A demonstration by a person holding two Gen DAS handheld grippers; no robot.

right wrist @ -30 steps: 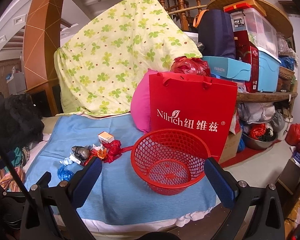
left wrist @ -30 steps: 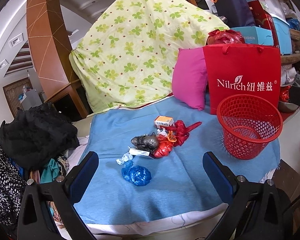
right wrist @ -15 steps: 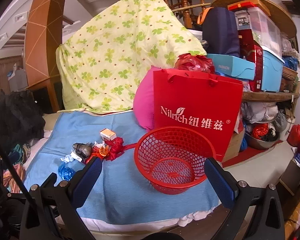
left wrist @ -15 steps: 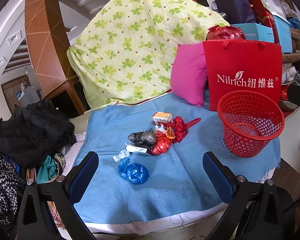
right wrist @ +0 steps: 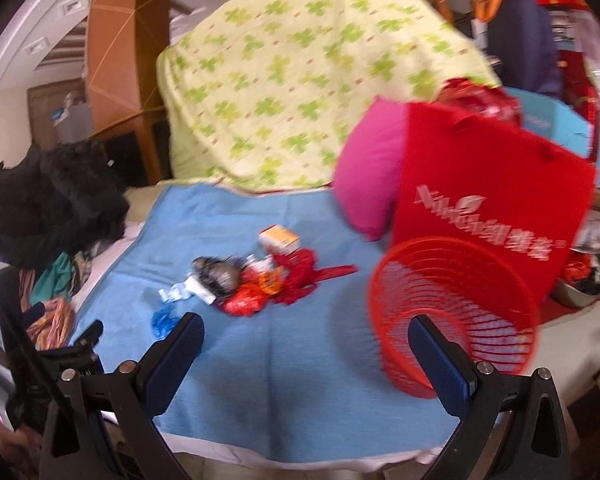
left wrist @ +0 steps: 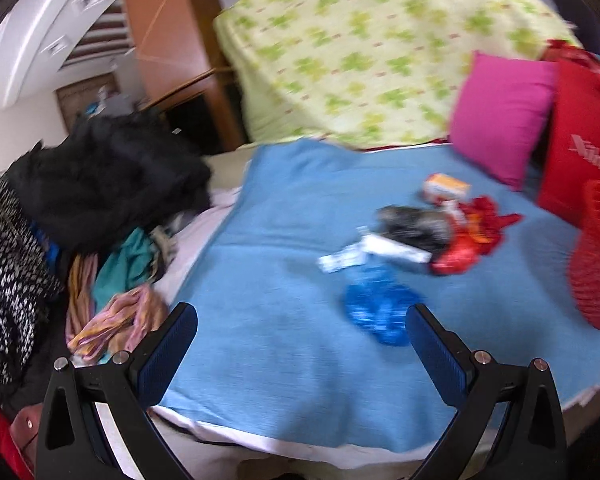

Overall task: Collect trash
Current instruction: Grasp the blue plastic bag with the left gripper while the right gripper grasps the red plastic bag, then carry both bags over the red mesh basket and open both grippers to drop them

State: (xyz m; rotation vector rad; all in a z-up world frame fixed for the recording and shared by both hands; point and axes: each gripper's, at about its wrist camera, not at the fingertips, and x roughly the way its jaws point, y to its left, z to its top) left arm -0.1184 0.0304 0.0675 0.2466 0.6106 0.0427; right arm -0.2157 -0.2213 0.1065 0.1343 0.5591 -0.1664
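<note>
A pile of trash lies on the blue blanket [left wrist: 284, 340]: a crumpled blue plastic bag [left wrist: 376, 308], a white wrapper [left wrist: 340, 260], a grey-black bag [left wrist: 416, 222], red wrappers [left wrist: 464, 244] and a small orange box [left wrist: 446, 186]. The same pile [right wrist: 252, 280] shows in the right wrist view. A red mesh basket [right wrist: 456, 312] stands at the blanket's right side. My left gripper [left wrist: 300, 344] is open and empty, just left of and before the blue bag. My right gripper [right wrist: 306, 354] is open and empty, between pile and basket.
A red Nilrich paper bag [right wrist: 488, 200] and a pink pillow [right wrist: 368, 168] stand behind the basket. A green-flowered quilt [left wrist: 380, 48] rises at the back. Black and coloured clothes [left wrist: 100, 192] are heaped at the left. Boxes [right wrist: 556, 120] are stacked at the right.
Both grippers have swung left and moved closer to the blanket. The trash pile and basket have shifted right in both views. Both views are now motion-blurred.
</note>
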